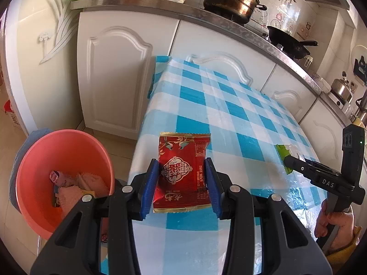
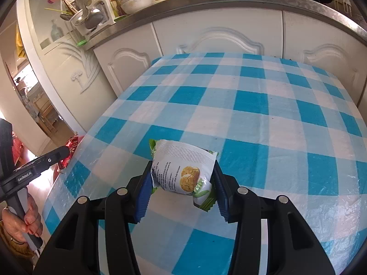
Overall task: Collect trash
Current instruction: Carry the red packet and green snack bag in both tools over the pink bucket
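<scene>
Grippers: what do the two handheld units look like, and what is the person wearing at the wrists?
Both are black plastic. The left gripper and right gripper have ribbed blue pads and silver pivot bolts. Seen from the opposite camera, the right gripper's side reads "DAS", with a small green light on its upright body; the left's reads "GenRobot.AI". A mustard-yellow cuff shows at the right wrist. No cables are visible.

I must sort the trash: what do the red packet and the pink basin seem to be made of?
Red packet: probably glossy foil-plastic film; it shines, crinkles, and has crimped gold edges. Pink basin: likely smooth moulded plastic, with even colour and a soft sheen.
</scene>
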### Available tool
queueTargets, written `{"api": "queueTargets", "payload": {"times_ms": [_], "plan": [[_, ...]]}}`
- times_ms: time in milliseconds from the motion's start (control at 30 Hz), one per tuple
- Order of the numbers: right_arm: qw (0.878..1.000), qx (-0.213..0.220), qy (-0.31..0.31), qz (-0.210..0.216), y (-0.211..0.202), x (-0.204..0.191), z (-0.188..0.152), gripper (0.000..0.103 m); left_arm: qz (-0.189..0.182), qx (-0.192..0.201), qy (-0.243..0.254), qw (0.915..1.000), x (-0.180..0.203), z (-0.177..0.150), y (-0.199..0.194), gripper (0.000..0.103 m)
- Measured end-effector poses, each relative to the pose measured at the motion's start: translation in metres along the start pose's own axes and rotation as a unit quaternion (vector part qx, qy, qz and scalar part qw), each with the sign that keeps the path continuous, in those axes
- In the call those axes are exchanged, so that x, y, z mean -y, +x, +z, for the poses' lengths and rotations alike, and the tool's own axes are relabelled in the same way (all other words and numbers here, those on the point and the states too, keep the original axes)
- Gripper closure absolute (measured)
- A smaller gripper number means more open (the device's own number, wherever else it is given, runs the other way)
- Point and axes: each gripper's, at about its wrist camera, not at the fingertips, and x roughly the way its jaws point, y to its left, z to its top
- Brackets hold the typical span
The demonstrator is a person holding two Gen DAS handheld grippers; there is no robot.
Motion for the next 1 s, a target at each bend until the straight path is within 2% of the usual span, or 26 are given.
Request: {"api": "queueTargets", "payload": {"times_ms": [533,1000], "plan": [[0.993,-0.022,-0.098,0.065,0.015,-0.125,0.014,0.054,0.046,0.017,-0.077,0.9958,-0.092,-0.016,-0.024,0.061],[0.968,-0.054,-0.209,0.131,0.062,-0.248,0.033,0.053,0.105,0.040,-0.164,0.9800,-0.180,-0.016,-0.040,0.061]]}}
